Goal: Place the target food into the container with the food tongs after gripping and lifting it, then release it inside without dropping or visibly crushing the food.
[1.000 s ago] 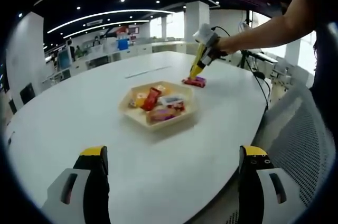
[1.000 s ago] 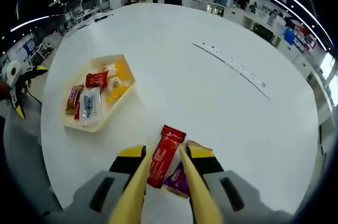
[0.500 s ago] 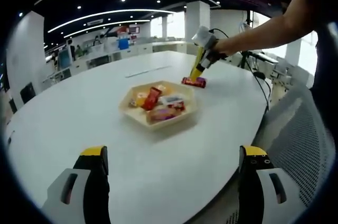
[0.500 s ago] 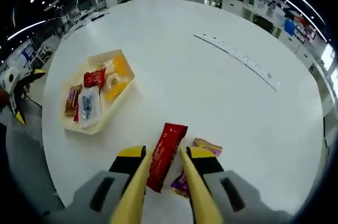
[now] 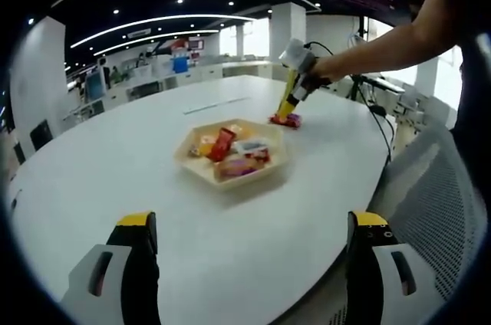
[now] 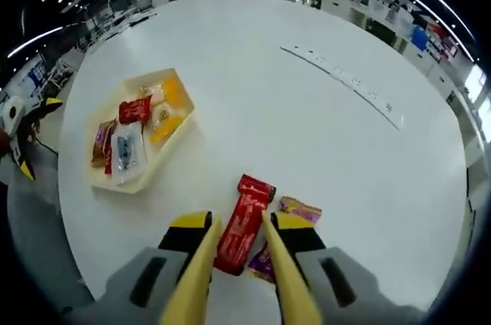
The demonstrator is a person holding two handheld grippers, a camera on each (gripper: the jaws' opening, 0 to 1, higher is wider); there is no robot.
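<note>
A red snack bar (image 6: 242,220) sits between the two yellow blades of the food tongs (image 6: 201,264). My right gripper (image 6: 241,222) is shut on the tongs. A purple packet (image 6: 300,207) lies on the table just under and right of the bar. I cannot tell whether the bar touches the table. The beige hexagonal tray (image 6: 178,126) holds several wrapped snacks to the left. In the left gripper view the tray (image 5: 230,181) is at centre, with the right gripper (image 5: 296,57), tongs (image 5: 288,100) and red bar (image 5: 284,119) beyond it. My left gripper (image 5: 253,222) stands open and holds nothing.
The large white oval table (image 5: 115,172) has a power strip slot (image 6: 345,83) along its middle. A mesh chair (image 5: 433,195) stands at the table's right edge. A person's arm (image 5: 383,41) reaches in from the right. Office desks fill the background.
The right gripper and tongs have shifted a little with the red bar still between the blades; the tongs stand slightly steeper. The left gripper has not moved.
</note>
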